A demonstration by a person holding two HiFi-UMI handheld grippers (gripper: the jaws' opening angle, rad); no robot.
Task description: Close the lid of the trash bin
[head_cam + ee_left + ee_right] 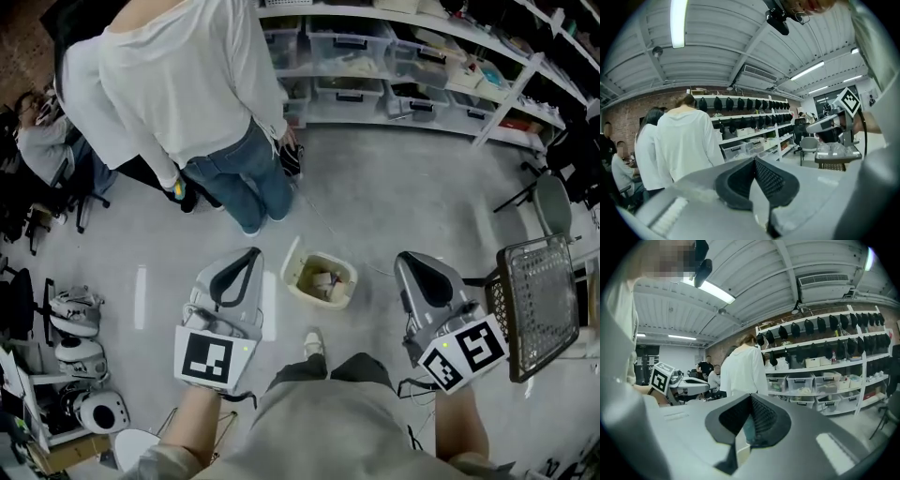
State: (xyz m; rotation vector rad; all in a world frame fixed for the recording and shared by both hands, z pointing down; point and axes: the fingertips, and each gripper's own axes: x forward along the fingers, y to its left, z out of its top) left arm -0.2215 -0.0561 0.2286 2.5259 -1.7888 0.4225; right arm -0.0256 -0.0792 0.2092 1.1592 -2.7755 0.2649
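A small cream trash bin (320, 280) stands on the grey floor just ahead of my feet, with scraps inside. Its lid (291, 261) is tipped up along the bin's left side, so the bin is open. My left gripper (252, 254) hovers left of the bin, its tips close to the raised lid, jaws shut on nothing. My right gripper (404, 258) hangs to the bin's right, a short gap away, also shut and empty. Both gripper views point level across the room: the left gripper (753, 162) and the right gripper (750, 398) have their ribbed pads pressed together, and neither shows the bin clearly.
A person in a white top and jeans (192, 89) stands just beyond the bin. Shelves with plastic boxes (394, 70) run along the back. A wire mesh cart (539, 305) is at the right, a chair (553, 202) behind it. Shoes and helmets (80, 352) lie at the left.
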